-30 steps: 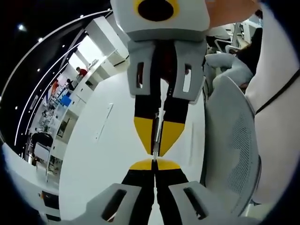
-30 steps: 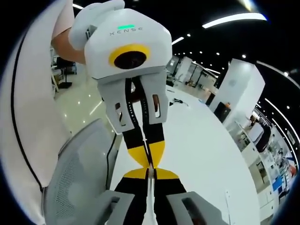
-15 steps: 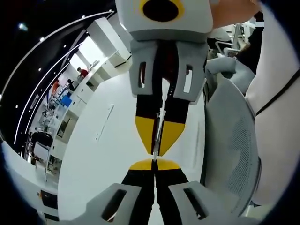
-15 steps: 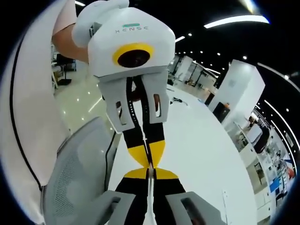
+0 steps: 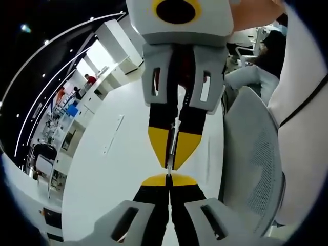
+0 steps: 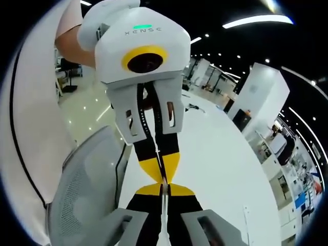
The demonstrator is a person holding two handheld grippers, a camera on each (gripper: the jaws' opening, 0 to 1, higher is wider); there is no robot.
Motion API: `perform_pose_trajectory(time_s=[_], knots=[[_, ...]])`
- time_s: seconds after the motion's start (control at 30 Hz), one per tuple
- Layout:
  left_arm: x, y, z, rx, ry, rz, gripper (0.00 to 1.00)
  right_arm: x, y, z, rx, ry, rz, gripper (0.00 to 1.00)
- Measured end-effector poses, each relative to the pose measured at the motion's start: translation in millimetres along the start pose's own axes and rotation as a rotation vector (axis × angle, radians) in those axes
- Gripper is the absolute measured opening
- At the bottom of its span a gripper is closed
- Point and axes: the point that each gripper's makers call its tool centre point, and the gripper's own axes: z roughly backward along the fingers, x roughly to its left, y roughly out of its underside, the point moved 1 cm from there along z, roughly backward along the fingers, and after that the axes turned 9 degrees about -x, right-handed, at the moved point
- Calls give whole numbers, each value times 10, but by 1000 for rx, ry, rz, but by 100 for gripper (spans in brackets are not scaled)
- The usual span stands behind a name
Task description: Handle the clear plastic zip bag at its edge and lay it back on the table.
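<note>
Two grippers pinch one bag edge, tip to tip

The white counter stretches far behind both tools, and a grey mesh chair stands at its near side. The left gripper and right gripper face each other with yellow tips almost touching. Each has its fingers pressed together on the thin edge of the clear plastic zip bag, held in the air above the counter.

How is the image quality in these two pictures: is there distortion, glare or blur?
Left gripper view: strong fisheye bending; the white table is overexposed and featureless. Right gripper view: ceiling lights curve and glare against a dark ceiling; the mesh chair at the edge looks soft and stretched.
</note>
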Motion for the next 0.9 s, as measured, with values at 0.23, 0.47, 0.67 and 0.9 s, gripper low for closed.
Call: perform_pose_trajectory(time_s=[0.23, 0.47, 0.67, 0.9], knots=[[-4, -8, -3, -4, 4, 0, 0, 2, 10, 10, 6, -5, -1, 0], [22, -9, 6, -3, -4, -4, 0, -25, 21, 58, 15, 5, 1, 0], [11, -24, 1, -3, -2, -6, 0, -19, 28, 94, 18, 8, 2, 0], [9, -61, -7, -7, 2, -17, 0, -17, 29, 133, 19, 15, 1, 0]])
